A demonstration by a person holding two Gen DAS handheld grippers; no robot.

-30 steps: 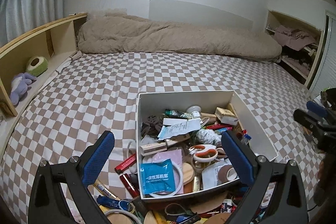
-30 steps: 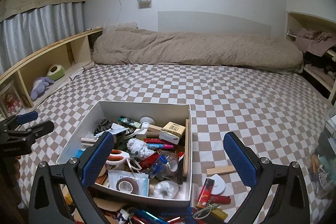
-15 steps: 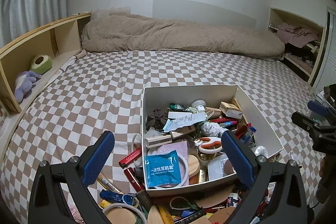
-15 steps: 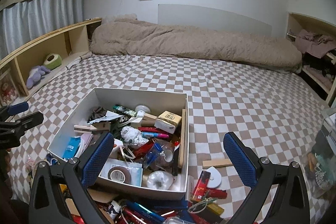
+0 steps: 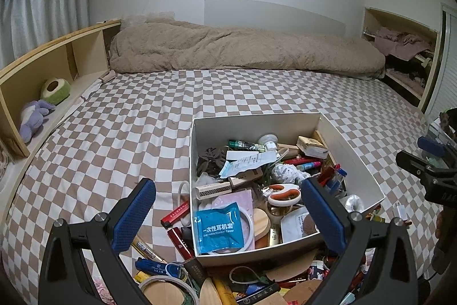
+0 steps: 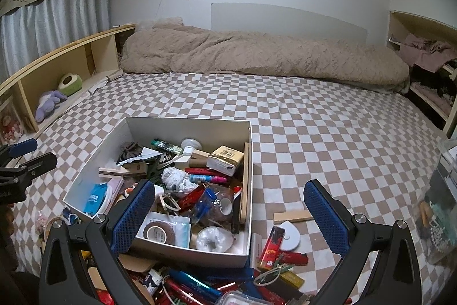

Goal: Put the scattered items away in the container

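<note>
Left gripper [image 5: 228,215] and right gripper [image 6: 230,215] — both spread wide, nothing held. Loose clutter nearest: tape roll [image 5: 167,289], red lighter [image 6: 272,247], wooden strip [image 6: 292,216], white disc [image 6: 290,236]. Just beyond, white box [image 6: 182,250] on the checkered bedspread [image 6: 328,133] — crammed: scissors [image 5: 284,195], blue packet [image 5: 218,227], pink-blue marker [image 6: 207,178]. Farthest: beige duvet [image 5: 242,47].

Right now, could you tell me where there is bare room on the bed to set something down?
The checkered sheet is bare between the white box and the rolled beige duvet, and right of the box, beyond the wooden stick. It is crowded inside the box and along its near edge, where loose items pile up.
</note>
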